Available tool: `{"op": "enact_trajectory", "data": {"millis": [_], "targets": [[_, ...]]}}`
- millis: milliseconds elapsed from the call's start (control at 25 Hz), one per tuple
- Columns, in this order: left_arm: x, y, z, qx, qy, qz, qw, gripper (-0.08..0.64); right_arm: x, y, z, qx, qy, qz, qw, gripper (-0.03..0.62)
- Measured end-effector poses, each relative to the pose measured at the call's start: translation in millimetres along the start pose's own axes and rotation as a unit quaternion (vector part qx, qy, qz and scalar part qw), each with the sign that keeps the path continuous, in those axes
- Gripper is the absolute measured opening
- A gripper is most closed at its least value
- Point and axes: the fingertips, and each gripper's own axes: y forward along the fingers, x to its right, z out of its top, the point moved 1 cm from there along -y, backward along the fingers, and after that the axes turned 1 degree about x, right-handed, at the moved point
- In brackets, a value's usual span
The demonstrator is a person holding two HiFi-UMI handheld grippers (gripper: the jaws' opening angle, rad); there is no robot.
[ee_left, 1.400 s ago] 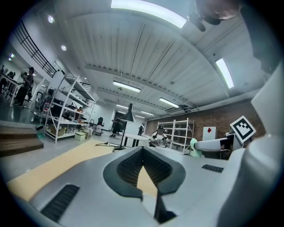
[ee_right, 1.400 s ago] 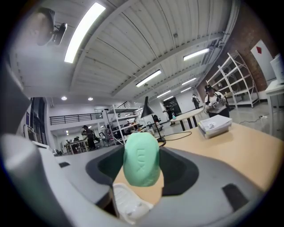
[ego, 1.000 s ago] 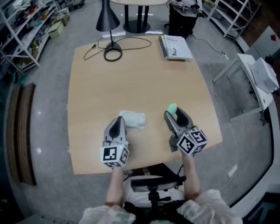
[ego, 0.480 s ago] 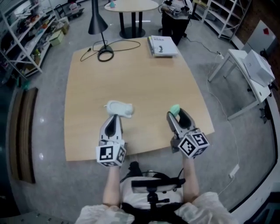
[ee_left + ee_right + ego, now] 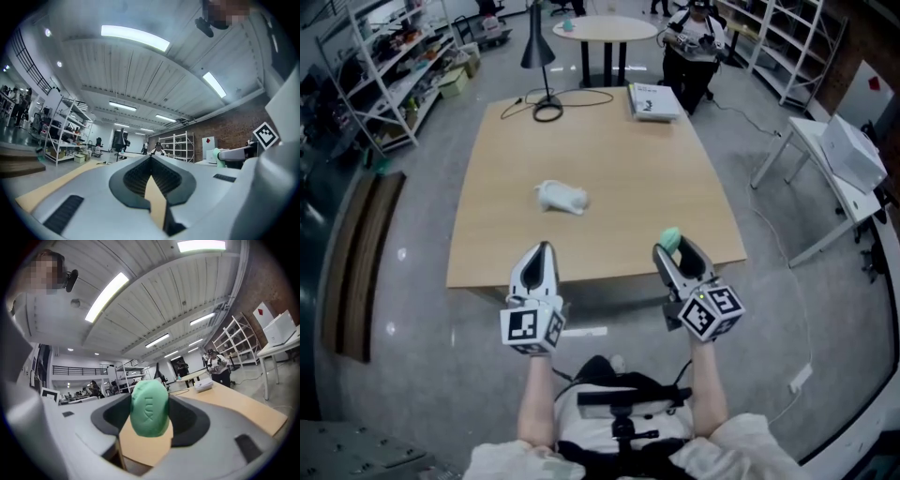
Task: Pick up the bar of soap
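Note:
My right gripper (image 5: 675, 249) is shut on a green bar of soap (image 5: 671, 237), held in the air over the table's near right edge. In the right gripper view the green bar of soap (image 5: 149, 408) stands upright between the two jaws, filling the gap. My left gripper (image 5: 541, 254) hovers over the near edge of the wooden table (image 5: 609, 150), shut with nothing in it; in the left gripper view (image 5: 151, 165) the jaws meet at a line and only the room shows beyond.
A crumpled white cloth (image 5: 561, 197) lies mid-table, left of centre. At the far end are a black lamp (image 5: 538, 49) with its coiled cable (image 5: 548, 111) and a book (image 5: 652, 100). Shelving (image 5: 370, 66) stands at the left, a white side table (image 5: 834, 155) at the right.
Both grippers have drawn back toward the table's near edge and lifted; the white cloth now lies well ahead of the left gripper. The right gripper still holds the soap.

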Motion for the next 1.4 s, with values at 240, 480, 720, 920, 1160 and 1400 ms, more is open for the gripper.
{"op": "enact_trajectory", "data": {"millis": [240, 480, 720, 920, 1160, 1400], "targets": [[8, -99, 28, 0.028, 0.007, 0.014, 0.9995, 0.012, -66, -60, -1, 0.022, -0.009, 0.021, 0.999, 0.256], [32, -239, 50, 0.042, 0.007, 0.008, 0.9991, 0.014, -160, -153, -26, 0.026, 0.004, 0.038, 0.999, 0.256], [62, -381, 61, 0.045, -0.022, 0.008, 0.9987, 0.012, -235, -262, -41, 0.026, 0.012, 0.028, 0.999, 0.256], [87, -458, 55, 0.029, -0.032, 0.018, 0.9989, 0.013, -267, -336, -50, 0.022, 0.018, 0.02, 0.999, 0.256], [136, -527, 56, 0.03, -0.029, 0.022, 0.9989, 0.012, -283, -421, -56, 0.015, 0.016, 0.02, 1.0, 0.256], [207, -612, 51, 0.014, -0.012, 0.029, 0.9994, 0.012, -309, -525, -65, 0.012, 0.007, 0.036, 0.999, 0.256]]}}
